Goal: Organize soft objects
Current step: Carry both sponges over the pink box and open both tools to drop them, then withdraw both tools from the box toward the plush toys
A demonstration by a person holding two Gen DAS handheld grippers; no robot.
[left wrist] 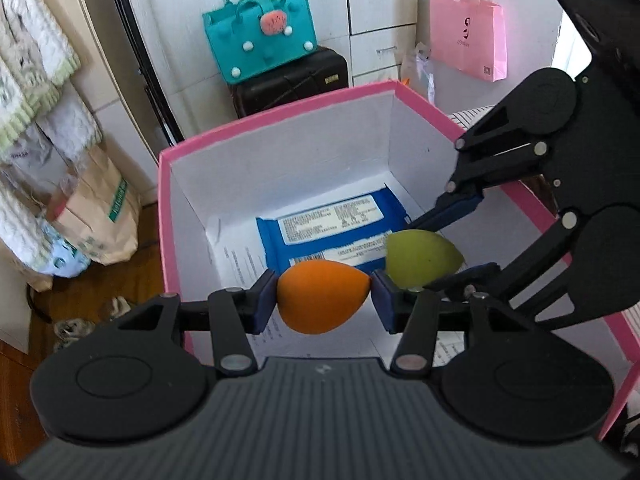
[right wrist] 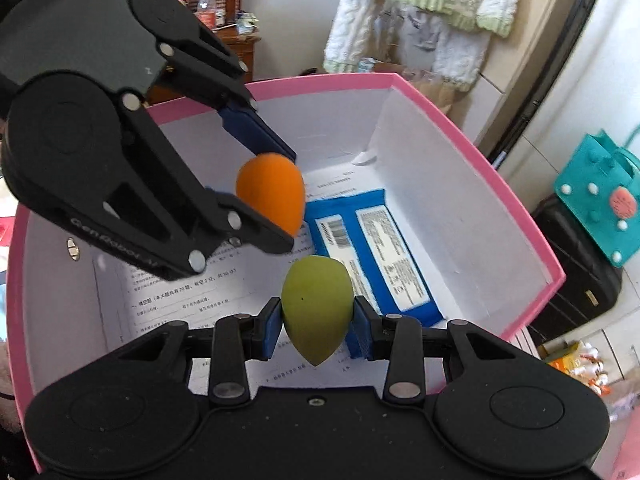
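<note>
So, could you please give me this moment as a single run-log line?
left gripper: shut on orange sponge | right gripper: shut on green sponge | both over pink box | blue pack inside

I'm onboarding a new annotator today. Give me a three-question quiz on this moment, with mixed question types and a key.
1. True or false: the left gripper is shut on the orange sponge.
2. Which item lies flat on the floor of the pink box?
A. a teal bag
B. a blue wipes pack
C. a pink paper bag
3. Fill in: the right gripper holds a ____ egg-shaped sponge.

Key
1. True; both pads press its sides above the box.
2. B; it rests on printed paper sheets lining the bottom.
3. Green; it hangs pointed end down, not yet released.
</note>
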